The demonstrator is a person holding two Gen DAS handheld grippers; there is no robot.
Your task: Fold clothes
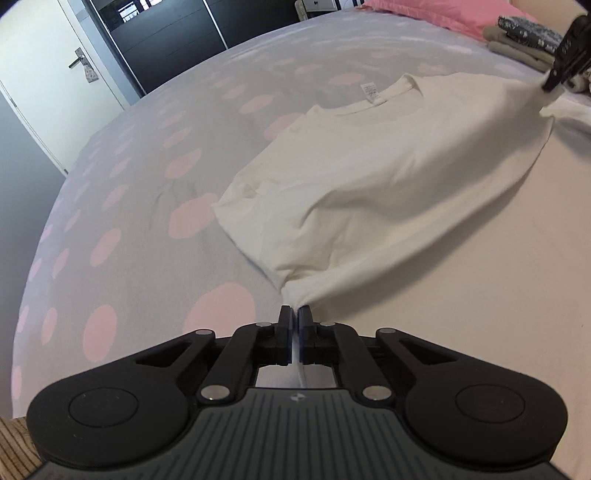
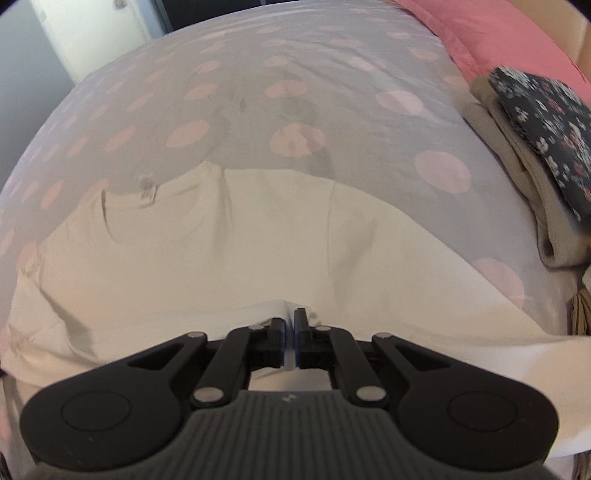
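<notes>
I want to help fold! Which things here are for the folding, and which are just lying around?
For the job:
white cotton T-shirt
left gripper, shut on it
right gripper, shut on it

Just lying about:
folded beige and dark floral clothes stack
pink pillow
grey pink-dotted bedspread

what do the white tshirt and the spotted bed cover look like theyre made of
White t-shirt: looks like soft matte cotton knit; it drapes in loose folds and bunches where pinched. Spotted bed cover: seems a thin woven cotton or blend, matte, with fine creases and printed pink dots. Exact fibres can't be told.
</notes>
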